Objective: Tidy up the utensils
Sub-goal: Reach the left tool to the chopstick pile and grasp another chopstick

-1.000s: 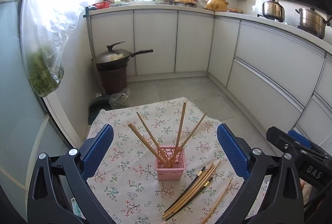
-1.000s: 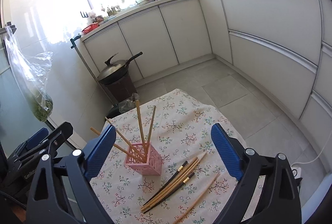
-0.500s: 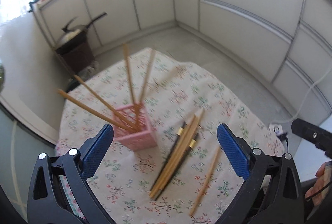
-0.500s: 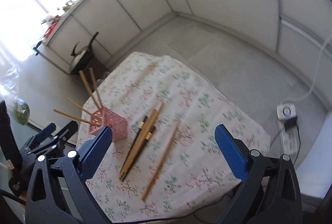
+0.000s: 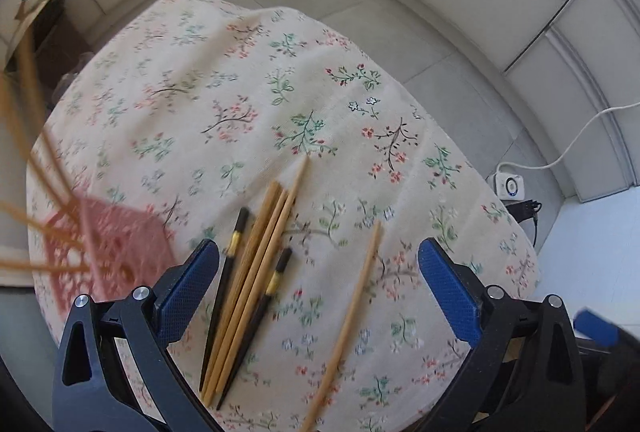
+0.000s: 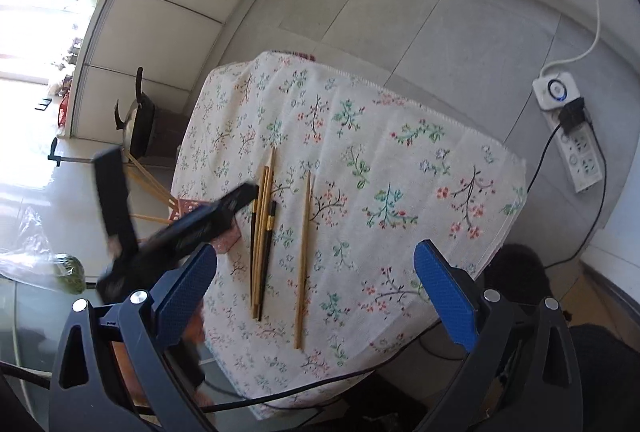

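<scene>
Two grippers, left (image 5: 318, 286) and right (image 6: 314, 286), both spread wide, empty. Loose chopsticks (image 5: 256, 280) lie lower centre beside the pink holder (image 5: 116, 252): light, stiff, slippery; I'd pinch mid-shaft.

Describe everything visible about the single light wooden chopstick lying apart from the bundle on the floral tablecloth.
The single light wooden chopstick is a plain, pale, slender stick with no dark bands. It lies flat on the floral tablecloth, roughly parallel to the bundle of wooden and black chopsticks and set apart from it by bare cloth. Nothing but the cloth touches it; both open grippers are clear of it.
</scene>
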